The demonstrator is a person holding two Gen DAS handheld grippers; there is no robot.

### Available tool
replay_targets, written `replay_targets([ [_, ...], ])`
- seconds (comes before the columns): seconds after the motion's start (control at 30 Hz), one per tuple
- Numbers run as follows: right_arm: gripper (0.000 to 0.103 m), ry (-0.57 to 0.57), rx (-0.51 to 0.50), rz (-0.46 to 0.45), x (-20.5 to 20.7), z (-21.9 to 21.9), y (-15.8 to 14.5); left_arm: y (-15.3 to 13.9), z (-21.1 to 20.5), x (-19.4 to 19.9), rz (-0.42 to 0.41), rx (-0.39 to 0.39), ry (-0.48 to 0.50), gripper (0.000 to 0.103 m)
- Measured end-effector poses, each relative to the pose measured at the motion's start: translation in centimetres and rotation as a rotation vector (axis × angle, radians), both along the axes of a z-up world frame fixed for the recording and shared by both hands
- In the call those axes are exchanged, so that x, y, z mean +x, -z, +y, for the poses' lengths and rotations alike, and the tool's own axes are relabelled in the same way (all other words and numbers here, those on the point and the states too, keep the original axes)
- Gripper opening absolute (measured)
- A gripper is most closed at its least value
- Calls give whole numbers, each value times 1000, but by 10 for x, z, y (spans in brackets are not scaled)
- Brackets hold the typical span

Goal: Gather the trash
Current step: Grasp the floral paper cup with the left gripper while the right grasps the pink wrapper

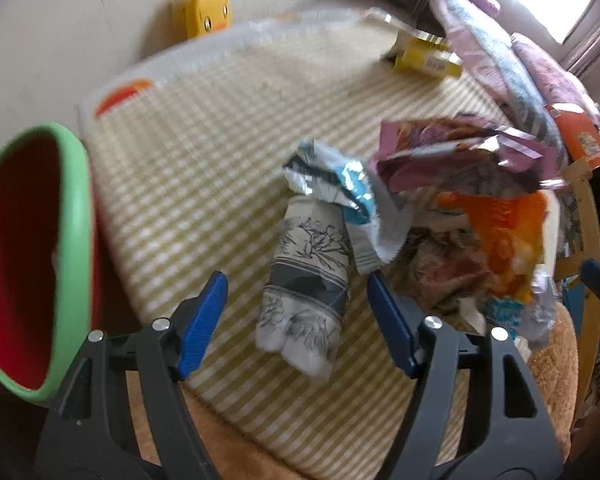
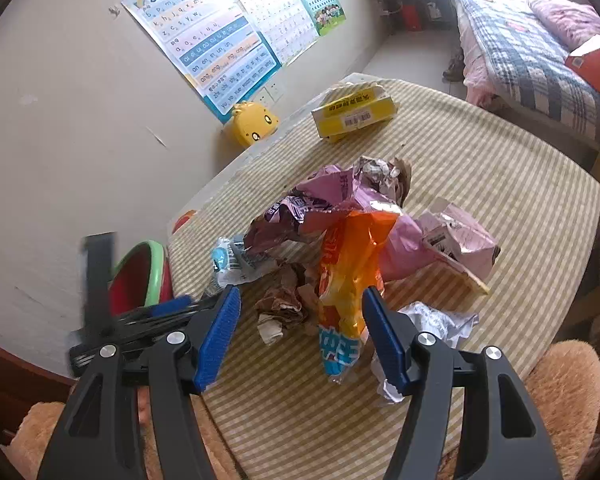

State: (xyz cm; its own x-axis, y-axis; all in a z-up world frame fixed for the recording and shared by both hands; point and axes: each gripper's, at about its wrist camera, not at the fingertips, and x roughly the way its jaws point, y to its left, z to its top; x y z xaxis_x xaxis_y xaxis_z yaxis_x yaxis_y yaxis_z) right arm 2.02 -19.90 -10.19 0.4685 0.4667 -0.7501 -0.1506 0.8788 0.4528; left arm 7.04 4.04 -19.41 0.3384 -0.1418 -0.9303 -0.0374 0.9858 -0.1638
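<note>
Both spread wide, empty | left hand-held gripper (image 1: pixel 298 280) flanks tissue pack (image 1: pixel 306 284) | right hand-held gripper (image 2: pixel 300 294) flanks orange wrapper (image 2: pixel 350 276)

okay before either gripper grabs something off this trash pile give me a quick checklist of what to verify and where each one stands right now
1. Left gripper open: ok, fingers spread.
2. Left gripper has a target: ok, the patterned tissue pack lies between its fingers, ungripped.
3. Right gripper open: ok.
4. Right gripper has a target: ok, the orange wrapper stands between its fingers.
5. Bin in reach: ok, the green-rimmed red bin sits at the table's left edge.
6. Bin has room: cannot tell, its bottom is hidden.
</note>
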Motion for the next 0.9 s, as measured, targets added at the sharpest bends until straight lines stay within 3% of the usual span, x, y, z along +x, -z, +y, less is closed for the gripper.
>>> replay_targets([
  [0.13, 62, 6, 13, -6, -1, -3, -1, 8, -4, 0, 12, 10, 1, 46],
  [0.23, 62, 15, 15, -1, 0, -6, 1, -3, -4, -9, -21, -47, 9, 46],
  [0.43, 62, -11, -24, 6, 7, 1, 6, -39, 11, -54, -106, -45, -31, 46],
  [0.57, 62, -118, -160, -24, 37, 17, -3, -48, 22, -70, -98, -69, -88, 46],
  [0.7, 72, -267, -357, -62, 80, 45, -10, -48, 26, -68, -94, -87, -101, 46],
  [0.9, 72, -476, -392, 73, 110, 77, 19, -50, 24, -72, -109, -109, -93, 46],
])
